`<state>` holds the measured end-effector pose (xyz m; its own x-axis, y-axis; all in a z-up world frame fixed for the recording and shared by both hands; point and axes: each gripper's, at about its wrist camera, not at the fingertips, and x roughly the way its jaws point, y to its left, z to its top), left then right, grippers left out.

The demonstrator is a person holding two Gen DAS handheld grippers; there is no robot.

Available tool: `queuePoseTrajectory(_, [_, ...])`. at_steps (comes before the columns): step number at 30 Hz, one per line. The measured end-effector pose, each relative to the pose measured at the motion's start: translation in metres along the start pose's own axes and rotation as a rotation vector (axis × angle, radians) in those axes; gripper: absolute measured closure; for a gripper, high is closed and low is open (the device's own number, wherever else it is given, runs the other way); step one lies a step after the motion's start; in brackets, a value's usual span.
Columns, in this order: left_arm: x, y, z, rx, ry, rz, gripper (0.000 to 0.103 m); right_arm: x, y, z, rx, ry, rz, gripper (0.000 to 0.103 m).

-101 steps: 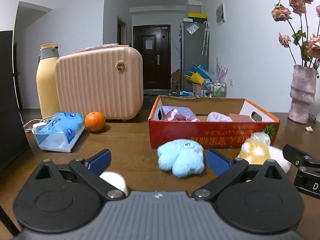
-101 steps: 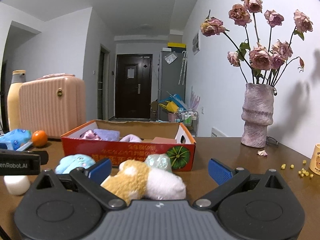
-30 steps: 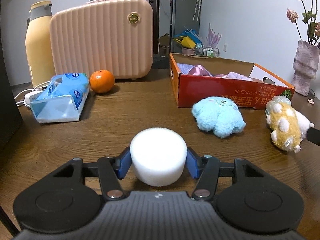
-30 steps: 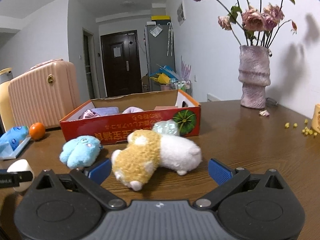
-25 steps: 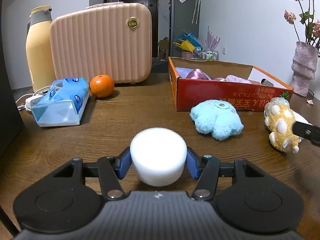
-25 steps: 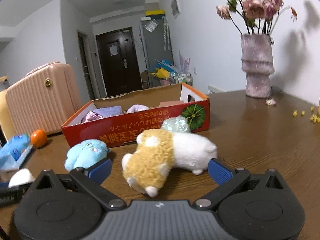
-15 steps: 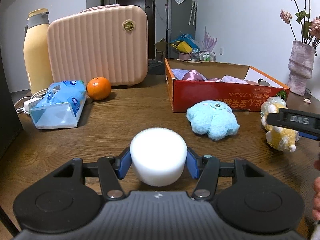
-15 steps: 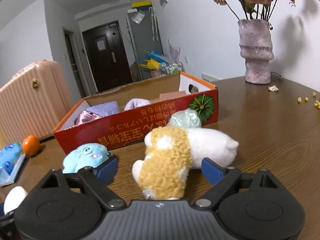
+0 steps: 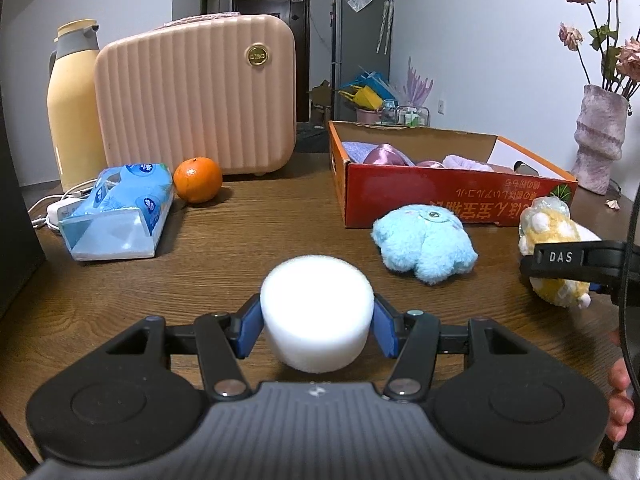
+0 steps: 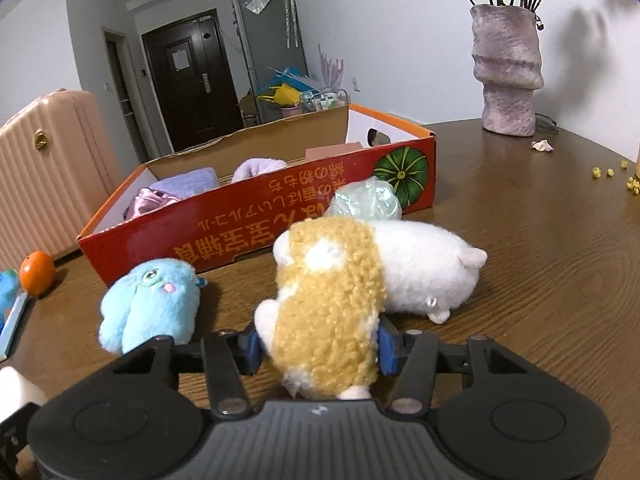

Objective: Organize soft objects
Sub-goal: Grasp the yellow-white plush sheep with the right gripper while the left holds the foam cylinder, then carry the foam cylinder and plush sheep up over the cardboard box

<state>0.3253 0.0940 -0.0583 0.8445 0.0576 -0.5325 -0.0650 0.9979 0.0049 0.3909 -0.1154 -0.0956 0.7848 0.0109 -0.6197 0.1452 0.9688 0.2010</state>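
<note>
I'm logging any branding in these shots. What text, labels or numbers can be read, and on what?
"DAS": on the right gripper, a black arm of it.
Round gold badge on the pink suitcase: too small to read.
Orange characters on the red box: upside down, not legible.
Blue tissue pack print: too blurred.

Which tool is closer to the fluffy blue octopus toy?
Right. The right tool, shut on the yellow-and-white plush, sits right beside the fluffy blue octopus toy. The left tool holds a white foam cylinder farther away.

sponge (image 9: 317, 312) white | plush (image 10: 332, 304) tan-and-white | octopus toy (image 9: 424, 240) light blue | box (image 9: 460, 200) red, orange-rimmed | suitcase (image 9: 196, 96) pink, ribbed
</note>
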Motion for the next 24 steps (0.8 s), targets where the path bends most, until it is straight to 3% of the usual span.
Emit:
queuePoseTrajectory(9, [-0.001,0.002,0.001,-0.009,-0.005,0.005,0.046,-0.013,-0.005,-0.001,0.015,-0.038,0.048,0.052])
queuePoseTrajectory(17, [-0.003,0.004,0.001,-0.024,-0.013,0.007,0.046,-0.039,-0.01,0.001,0.009,-0.166,0.137,0.052])
queuePoseTrajectory(24, [-0.017,0.009,0.004,-0.054,-0.078,0.023,0.046,-0.056,-0.013,0.003,-0.03,-0.266,0.183,0.052])
